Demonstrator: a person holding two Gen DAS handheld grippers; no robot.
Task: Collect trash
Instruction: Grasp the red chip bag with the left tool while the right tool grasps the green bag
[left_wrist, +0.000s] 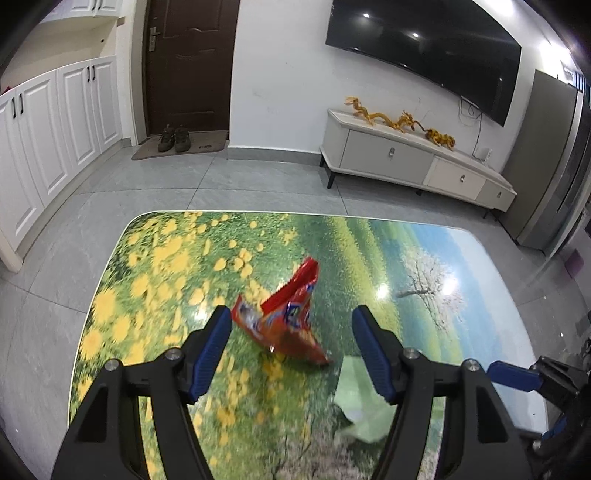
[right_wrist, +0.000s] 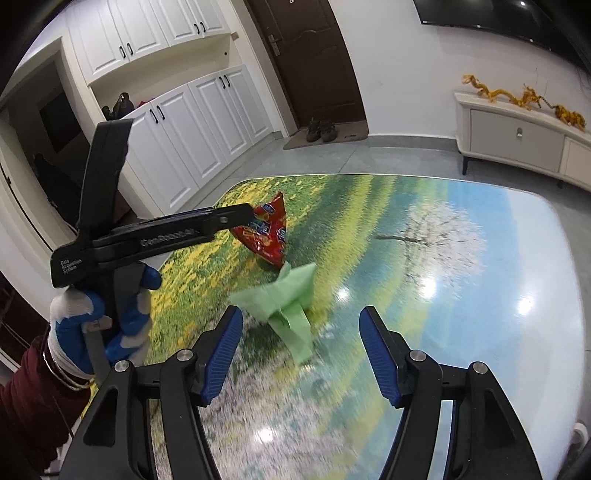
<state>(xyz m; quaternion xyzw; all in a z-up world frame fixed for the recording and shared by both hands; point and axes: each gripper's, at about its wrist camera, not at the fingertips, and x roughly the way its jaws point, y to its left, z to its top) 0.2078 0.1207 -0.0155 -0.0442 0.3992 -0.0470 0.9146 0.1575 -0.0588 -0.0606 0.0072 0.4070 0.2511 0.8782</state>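
A crumpled red snack wrapper lies on the table with the landscape print. My left gripper is open, its blue fingers either side of the wrapper, just short of it. A crumpled pale green tissue lies right of the wrapper, partly behind my right finger. In the right wrist view the wrapper lies beyond the green tissue. My right gripper is open and empty, close to the tissue. The left gripper reaches in from the left at the wrapper.
The table's far edge drops to a grey tiled floor. A white TV cabinet with gold dragon figures stands against the far wall under a TV. White cupboards line the left. Shoes sit on a mat by a brown door.
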